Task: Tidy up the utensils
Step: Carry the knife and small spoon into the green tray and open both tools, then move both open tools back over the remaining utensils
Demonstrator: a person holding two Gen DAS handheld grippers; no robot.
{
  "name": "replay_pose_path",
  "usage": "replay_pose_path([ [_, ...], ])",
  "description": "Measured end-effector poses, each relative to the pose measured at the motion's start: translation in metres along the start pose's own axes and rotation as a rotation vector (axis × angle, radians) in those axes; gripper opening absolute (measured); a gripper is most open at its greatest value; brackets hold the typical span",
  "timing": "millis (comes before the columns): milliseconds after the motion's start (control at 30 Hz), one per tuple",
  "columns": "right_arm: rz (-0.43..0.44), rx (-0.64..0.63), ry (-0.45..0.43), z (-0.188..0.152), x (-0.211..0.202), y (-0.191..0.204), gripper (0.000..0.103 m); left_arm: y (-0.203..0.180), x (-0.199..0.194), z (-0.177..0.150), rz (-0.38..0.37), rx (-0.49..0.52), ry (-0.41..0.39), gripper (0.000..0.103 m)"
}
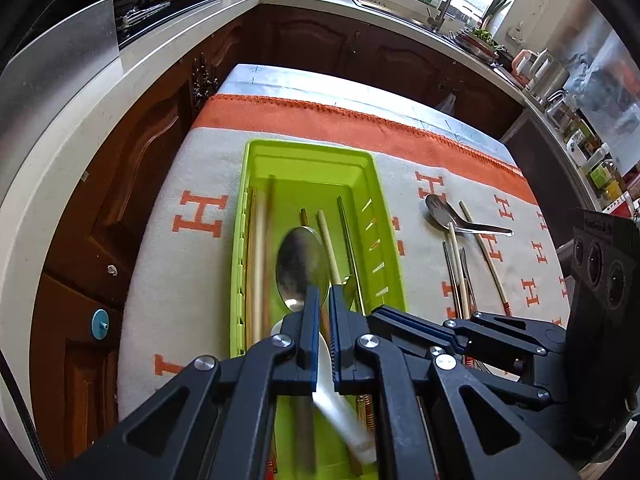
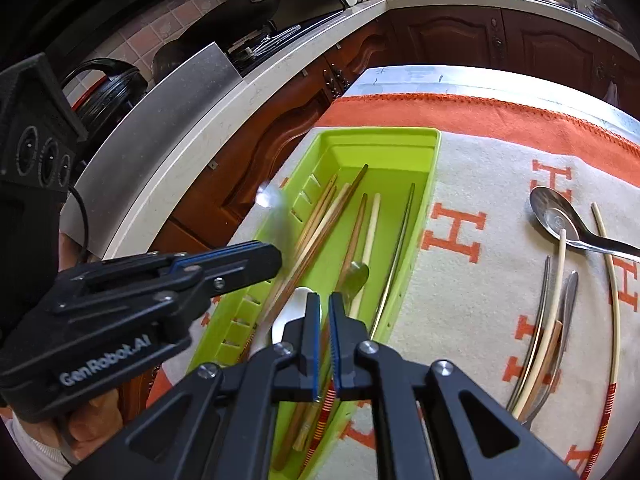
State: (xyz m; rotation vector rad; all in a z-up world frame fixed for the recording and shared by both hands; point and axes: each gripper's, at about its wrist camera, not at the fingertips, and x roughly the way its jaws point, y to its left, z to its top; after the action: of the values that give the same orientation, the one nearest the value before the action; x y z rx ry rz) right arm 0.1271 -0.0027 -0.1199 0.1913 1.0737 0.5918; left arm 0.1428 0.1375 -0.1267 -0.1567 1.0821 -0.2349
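Left gripper [image 1: 324, 294]: jaws drawn close on the neck of a steel spoon [image 1: 301, 266], whose polished oval bowl stands just beyond the fingertips, blurred, over the tray. Right gripper [image 2: 325, 302]: jaws narrow, nearly together, with nothing seen between the pads; a red-banded chopstick handle [image 2: 326, 404] lies below the gap, whether touched cannot be told. Directly beneath both: a lime-green plastic tray [image 1: 312, 152], long, with slotted side walls, lying lengthwise away from the jaws on an orange-and-grey cloth [image 1: 168, 184] lettered with H. Contents ahead of and under the jaws: several wooden and pale chopsticks [image 2: 320, 220], a metal pair along the far wall, a small metal spoon [image 2: 356, 276], and a white ceramic spoon [image 2: 294, 306] just left of the right fingertips. Outstanding items, well to the right of the right jaws, on the cloth: a second steel spoon [image 2: 556, 214], a pale chopstick resting on its bowl, a long pale chopstick with red-banded end, and a loose bundle of metal and wooden pieces [image 2: 548, 344]. Status, by judgement: roughly half sorted; the held spoon is about to join the tray, and the right-hand group is left to do.
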Motion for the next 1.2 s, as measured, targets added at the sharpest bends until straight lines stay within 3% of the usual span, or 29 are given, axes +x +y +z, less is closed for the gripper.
replay_pose_path([
  [167,-0.003,0.006,-0.016,-0.001,-0.006,-0.001,0.006,0.001,0.007,0.000,0.018,-0.006,0.015,0.008],
  [300,-0.015,0.010,-0.038,-0.003,-0.017,-0.004,0.006,0.001,0.006,-0.003,0.049,-0.009,0.013,0.033],
  [567,-0.045,0.036,-0.055,-0.011,-0.036,-0.015,0.006,-0.003,-0.012,-0.010,0.071,-0.025,-0.035,0.065],
  [867,-0.054,0.094,-0.080,-0.026,-0.068,-0.030,0.006,-0.019,-0.037,-0.019,0.079,-0.028,-0.066,0.069],
  [1200,-0.097,0.161,-0.146,-0.040,-0.119,-0.057,0.006,-0.061,-0.049,-0.031,0.044,0.017,-0.071,0.070],
])
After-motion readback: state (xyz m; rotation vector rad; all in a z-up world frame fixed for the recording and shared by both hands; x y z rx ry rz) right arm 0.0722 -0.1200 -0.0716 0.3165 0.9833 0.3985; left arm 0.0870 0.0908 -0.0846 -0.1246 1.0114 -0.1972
